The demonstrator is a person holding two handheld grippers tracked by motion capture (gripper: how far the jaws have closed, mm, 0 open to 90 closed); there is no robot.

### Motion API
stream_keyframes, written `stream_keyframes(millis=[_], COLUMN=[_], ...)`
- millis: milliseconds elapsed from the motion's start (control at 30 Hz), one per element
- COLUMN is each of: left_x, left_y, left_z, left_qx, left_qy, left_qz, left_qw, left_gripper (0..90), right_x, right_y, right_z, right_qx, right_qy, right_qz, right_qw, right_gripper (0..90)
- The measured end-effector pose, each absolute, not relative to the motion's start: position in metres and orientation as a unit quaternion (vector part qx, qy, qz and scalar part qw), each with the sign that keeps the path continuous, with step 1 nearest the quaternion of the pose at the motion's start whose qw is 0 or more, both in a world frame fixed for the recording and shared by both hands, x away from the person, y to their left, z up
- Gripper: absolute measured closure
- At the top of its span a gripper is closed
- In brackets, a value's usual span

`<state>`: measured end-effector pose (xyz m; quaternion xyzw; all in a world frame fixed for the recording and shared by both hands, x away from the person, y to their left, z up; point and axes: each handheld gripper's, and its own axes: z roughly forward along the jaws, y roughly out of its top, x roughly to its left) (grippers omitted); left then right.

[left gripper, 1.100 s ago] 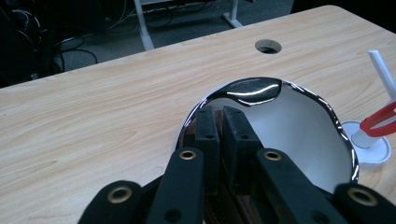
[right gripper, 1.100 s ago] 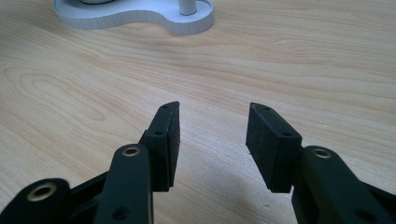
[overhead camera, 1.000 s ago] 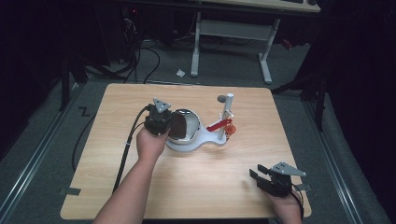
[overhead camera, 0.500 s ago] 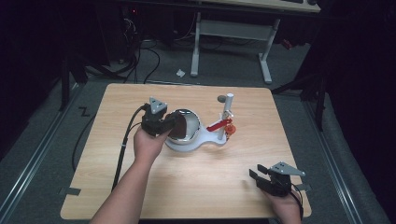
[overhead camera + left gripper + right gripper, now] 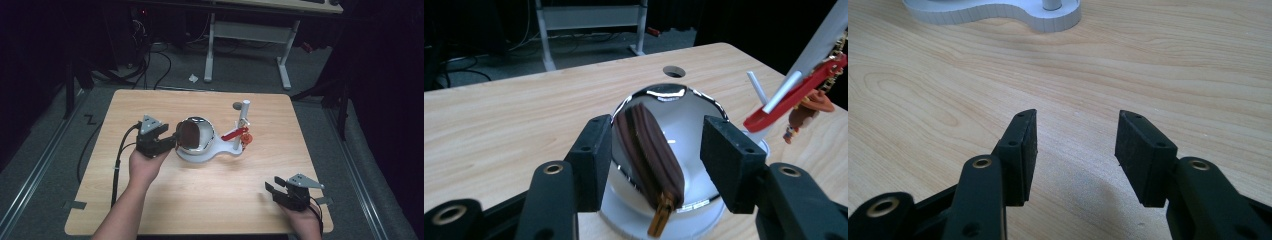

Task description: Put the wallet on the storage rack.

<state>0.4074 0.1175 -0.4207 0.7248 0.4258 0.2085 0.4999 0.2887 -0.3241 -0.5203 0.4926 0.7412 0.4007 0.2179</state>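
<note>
left tool (image 5: 651,150) seen with jaws just opened, brown zip pouch (image 5: 647,155) leaning in shiny bowl (image 5: 669,100) between them untouched, right tool (image 5: 1075,155) opened wider over bare desk (image 5: 1148,65), white stand (image 5: 240,125) seen whole from high view

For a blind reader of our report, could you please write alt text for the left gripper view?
A brown zipped pouch lies in a shiny metal bowl on a white base, framed by the open black jaws of the left hand-held gripper, which do not press on it. To the right a red lever slants up over the wooden table.
</note>
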Motion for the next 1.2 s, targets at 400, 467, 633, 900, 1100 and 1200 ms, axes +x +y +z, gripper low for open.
stream_keyframes(millis=[400,467,633,900,1100,1200], left_x=[0.375,0.37,0.361,0.328,0.328,0.33], left_y=[0.153,0.159,0.174,0.203,0.205,0.206], left_z=[-0.46,-0.47,-0.498,-0.532,-0.535,-0.534], left_qx=[0.73,0.731,0.74,0.779,0.796,0.793], left_qy=[0.415,0.42,0.434,0.419,0.412,0.41], left_qz=[0.198,0.193,0.181,0.18,0.167,0.165], left_qw=[0.505,0.502,0.481,0.43,0.41,0.419], left_gripper=[42.6,41.3,38.7,37.6,35.4,35.1], right_x=[0.289,0.289,0.289,0.288,0.289,0.29], right_y=[-0.321,-0.321,-0.319,-0.318,-0.316,-0.314], right_z=[-0.523,-0.523,-0.524,-0.527,-0.526,-0.526], right_qx=[0.488,0.489,0.488,0.49,0.497,0.499], right_qy=[0.746,0.747,0.749,0.752,0.746,0.747], right_qz=[0.395,0.394,0.39,0.381,0.379,0.377], right_qw=[0.221,0.22,0.221,0.222,0.227,0.227], right_gripper=[50.3,49.7,49.5,49.5,49.4,49.3])
